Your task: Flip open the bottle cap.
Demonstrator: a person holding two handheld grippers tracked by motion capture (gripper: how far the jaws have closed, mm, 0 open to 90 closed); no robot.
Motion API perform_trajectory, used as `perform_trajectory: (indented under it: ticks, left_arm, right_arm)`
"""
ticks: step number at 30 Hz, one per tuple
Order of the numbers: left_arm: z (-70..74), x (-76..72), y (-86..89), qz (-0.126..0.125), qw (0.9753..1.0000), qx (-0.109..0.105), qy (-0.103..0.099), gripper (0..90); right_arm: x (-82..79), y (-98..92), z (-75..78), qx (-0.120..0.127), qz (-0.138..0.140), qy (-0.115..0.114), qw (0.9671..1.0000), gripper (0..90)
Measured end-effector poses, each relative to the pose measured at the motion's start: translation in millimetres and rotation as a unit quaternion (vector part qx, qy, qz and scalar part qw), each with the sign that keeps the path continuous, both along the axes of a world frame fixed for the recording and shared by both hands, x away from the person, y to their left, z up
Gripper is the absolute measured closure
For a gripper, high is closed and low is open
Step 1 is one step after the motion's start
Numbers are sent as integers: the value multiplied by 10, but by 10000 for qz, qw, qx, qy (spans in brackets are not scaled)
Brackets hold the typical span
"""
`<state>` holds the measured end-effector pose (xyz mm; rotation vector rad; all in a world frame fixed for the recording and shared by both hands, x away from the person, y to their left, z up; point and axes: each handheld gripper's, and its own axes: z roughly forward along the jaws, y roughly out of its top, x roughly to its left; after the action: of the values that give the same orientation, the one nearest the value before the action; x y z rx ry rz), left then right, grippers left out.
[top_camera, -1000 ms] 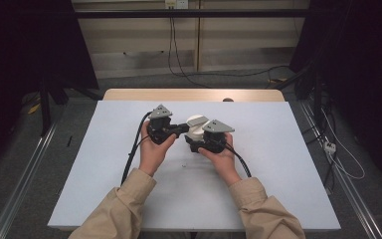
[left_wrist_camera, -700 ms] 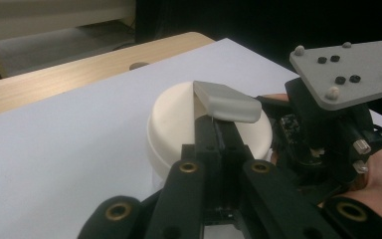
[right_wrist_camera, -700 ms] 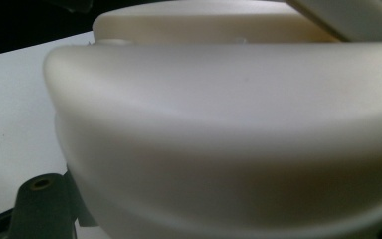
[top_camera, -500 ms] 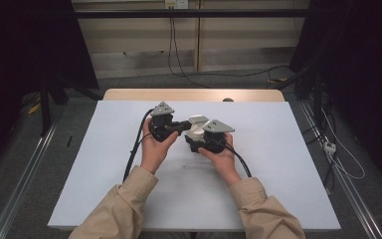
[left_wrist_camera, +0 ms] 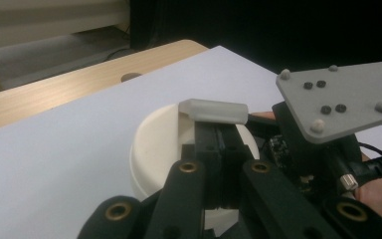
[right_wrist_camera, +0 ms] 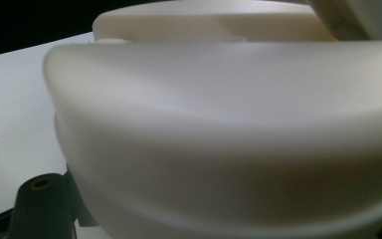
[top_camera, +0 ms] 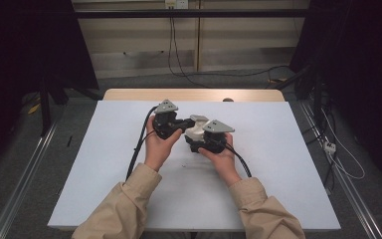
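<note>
At mid-surface (top_camera: 278, 149), our left claw (left_wrist_camera: 218, 130) pinches the translucent tab (left_wrist_camera: 214, 110) on the cream round container (left_wrist_camera: 159, 149); our right claw (top_camera: 205, 142) apparently grips its body. We should hold the body steady and lift the tab gently.

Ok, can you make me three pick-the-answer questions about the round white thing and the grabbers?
1. Where is the round container?
A. between the two grippers
B. on the floor
C. at the table's right edge

2. What colour is it?
A. red
B. cream white
C. green

3. How do the left gripper jaws stand?
A. wide apart
B. removed
C. pressed together at the container's flap

Answers: 1 A, the high view shows it between the left gripper and the right gripper. 2 B, cream in every view. 3 C, the jaws meet under the flap.
</note>
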<state>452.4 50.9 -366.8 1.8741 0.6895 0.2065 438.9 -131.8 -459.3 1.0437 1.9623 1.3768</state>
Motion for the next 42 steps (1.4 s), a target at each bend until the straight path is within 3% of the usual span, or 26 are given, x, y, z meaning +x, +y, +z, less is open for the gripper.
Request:
perform_trajectory:
  ticks: [42]
  left_arm:
    - [166,167,-211,25,9999,79,-142,900]
  right_arm:
    - [2,-3,-4,3,0,-12,10000,187]
